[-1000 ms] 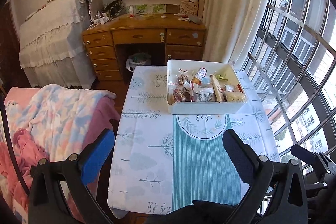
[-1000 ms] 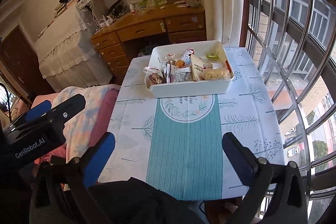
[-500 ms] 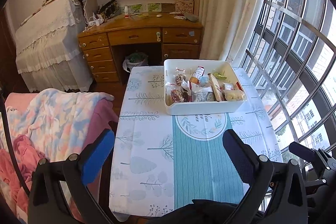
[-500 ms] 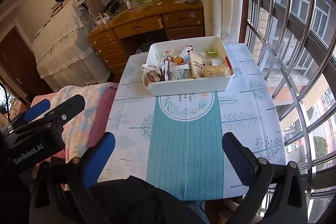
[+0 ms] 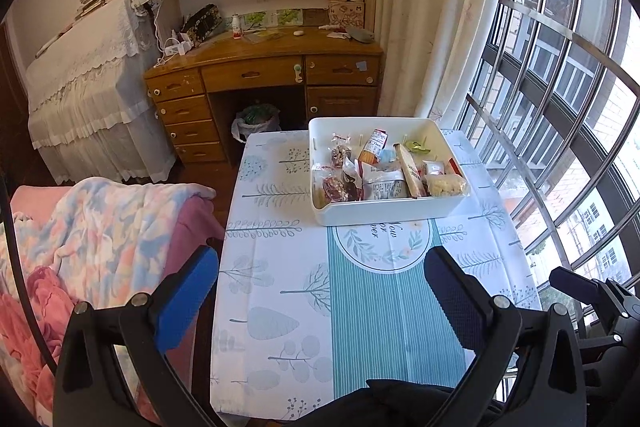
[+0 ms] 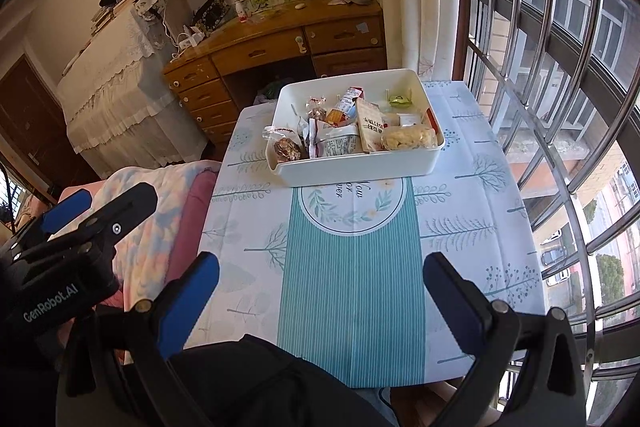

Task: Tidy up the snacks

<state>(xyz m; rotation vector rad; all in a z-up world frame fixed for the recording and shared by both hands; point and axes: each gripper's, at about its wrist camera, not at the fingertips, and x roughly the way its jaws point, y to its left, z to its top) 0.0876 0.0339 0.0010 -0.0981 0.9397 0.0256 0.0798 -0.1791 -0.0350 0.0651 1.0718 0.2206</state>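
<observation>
Here, two hand-held grippers, left [image 5: 320, 291] and right [image 6: 320, 287], both spread wide, one white bin [image 6: 360, 169].

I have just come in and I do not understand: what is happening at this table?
A person holds two grippers above a table to organize snacks. The left gripper and right gripper are both open and empty. All the snack packets lie in the white bin at the far end, untouched.

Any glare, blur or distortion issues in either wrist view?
Left wrist: window bright, part blown out; fisheye bows its bars; white bin sharp. Right wrist: warmer, more contrast; bin sharp; black vignette at corners in both.
</observation>
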